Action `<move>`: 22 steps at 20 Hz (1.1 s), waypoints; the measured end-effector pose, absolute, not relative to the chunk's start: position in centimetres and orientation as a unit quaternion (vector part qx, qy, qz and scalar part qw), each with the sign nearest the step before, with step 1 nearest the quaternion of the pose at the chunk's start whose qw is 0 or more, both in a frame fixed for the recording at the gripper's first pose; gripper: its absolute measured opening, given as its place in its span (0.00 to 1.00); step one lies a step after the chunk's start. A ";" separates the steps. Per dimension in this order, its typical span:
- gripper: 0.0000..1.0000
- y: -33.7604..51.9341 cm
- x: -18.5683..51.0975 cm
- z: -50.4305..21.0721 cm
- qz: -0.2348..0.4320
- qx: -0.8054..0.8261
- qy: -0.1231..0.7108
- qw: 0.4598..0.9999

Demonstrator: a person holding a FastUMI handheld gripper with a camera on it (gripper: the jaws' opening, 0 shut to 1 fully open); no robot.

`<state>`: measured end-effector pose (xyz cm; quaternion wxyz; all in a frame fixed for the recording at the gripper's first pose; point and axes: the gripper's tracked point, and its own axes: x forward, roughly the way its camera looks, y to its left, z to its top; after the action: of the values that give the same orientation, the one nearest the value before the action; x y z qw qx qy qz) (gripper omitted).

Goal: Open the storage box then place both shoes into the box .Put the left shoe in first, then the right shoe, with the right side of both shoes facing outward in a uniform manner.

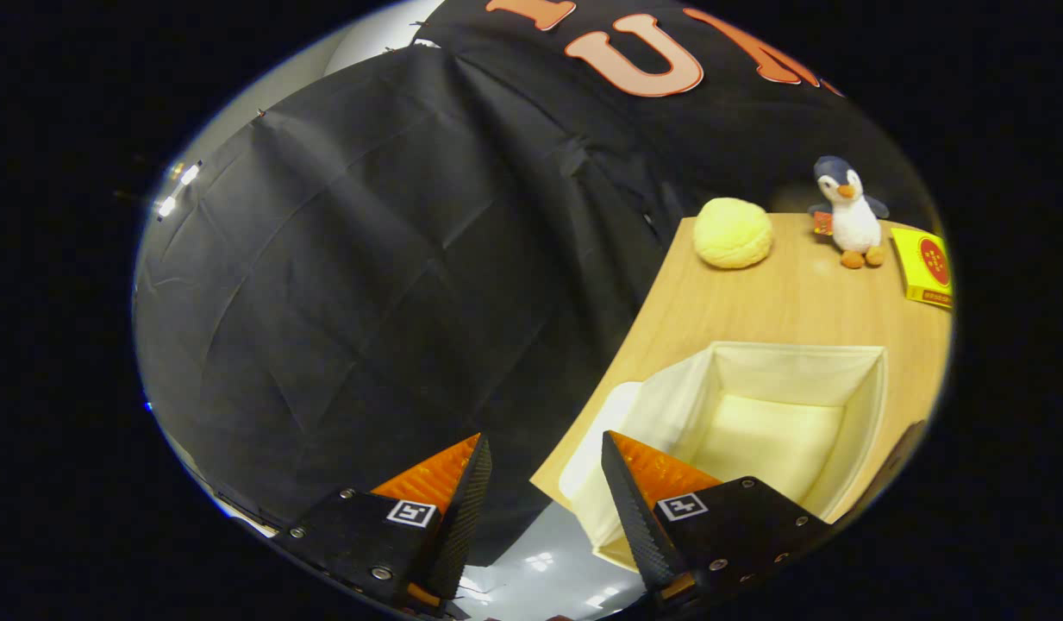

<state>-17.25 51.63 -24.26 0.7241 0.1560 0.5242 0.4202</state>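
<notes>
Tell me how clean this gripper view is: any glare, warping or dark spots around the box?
Gripper view: fisheye warping bows the table edge; the open box is evenly lit and sharp, with soft shading on its inner walls; glare spots sit on the shiny floor below the open, empty fingers; the black cloth stays dim.

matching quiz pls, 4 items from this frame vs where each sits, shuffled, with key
1. storage box
2. penguin toy
3. yellow ball
4. gripper

A. at the table's far edge, left of the penguin
B. open, nothing between its fingers
C. open-topped, nearest the fingers, at the table's near corner
D. upright between the ball and a yellow packet

Pairs: 1-C, 2-D, 3-A, 4-B
</notes>
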 end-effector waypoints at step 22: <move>0.85 13.8 -17.9 -38.8 0.152 -0.035 0.549 0.821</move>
<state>-17.87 13.82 -38.79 0.8209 -0.0350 0.5494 0.1517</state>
